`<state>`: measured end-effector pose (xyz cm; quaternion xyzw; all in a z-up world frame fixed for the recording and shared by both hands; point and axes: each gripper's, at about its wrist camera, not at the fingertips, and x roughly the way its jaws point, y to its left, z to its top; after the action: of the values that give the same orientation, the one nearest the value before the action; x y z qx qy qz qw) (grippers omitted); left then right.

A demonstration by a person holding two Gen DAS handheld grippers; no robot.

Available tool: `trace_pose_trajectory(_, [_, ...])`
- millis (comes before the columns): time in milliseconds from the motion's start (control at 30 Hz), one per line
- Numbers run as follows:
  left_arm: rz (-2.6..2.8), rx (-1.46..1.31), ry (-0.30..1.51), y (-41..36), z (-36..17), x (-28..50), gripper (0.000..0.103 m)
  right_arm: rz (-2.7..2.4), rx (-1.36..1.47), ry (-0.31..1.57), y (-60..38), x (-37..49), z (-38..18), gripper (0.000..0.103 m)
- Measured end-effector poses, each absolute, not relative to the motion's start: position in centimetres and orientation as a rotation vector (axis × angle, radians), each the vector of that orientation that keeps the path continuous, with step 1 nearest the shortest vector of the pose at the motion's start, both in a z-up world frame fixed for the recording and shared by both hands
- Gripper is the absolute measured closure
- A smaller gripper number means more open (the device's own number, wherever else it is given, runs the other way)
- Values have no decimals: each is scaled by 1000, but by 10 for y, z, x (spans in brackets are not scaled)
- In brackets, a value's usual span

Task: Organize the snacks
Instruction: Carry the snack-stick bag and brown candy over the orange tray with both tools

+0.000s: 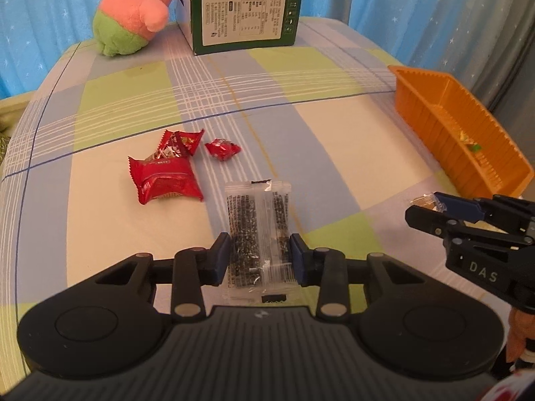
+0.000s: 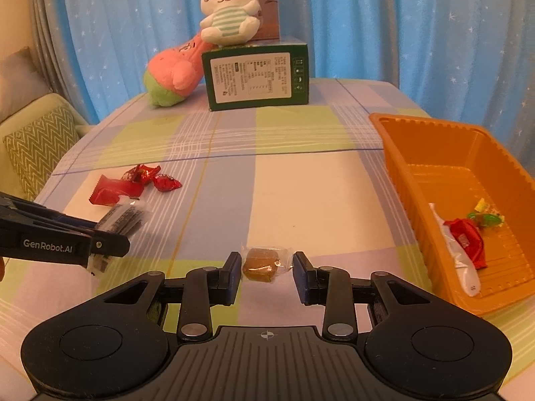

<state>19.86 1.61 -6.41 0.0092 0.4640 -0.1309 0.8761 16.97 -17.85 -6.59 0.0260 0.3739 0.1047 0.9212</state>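
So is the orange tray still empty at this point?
No. The orange tray already holds a red packet, a white sachet and a small green-and-yellow candy near its front end.

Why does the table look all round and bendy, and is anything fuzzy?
Left wrist view: the fisheye lens bows the table; black corners; the clear snack packet shows glare. Right wrist view: same curve; the left gripper is blurred; the orange tray looks sharp.
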Motion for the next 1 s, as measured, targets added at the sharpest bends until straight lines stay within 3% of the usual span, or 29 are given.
trace_pose_trajectory(1000, [-216,-65,907,-51,0,93,69,186,69,701,-234,92,-1,69])
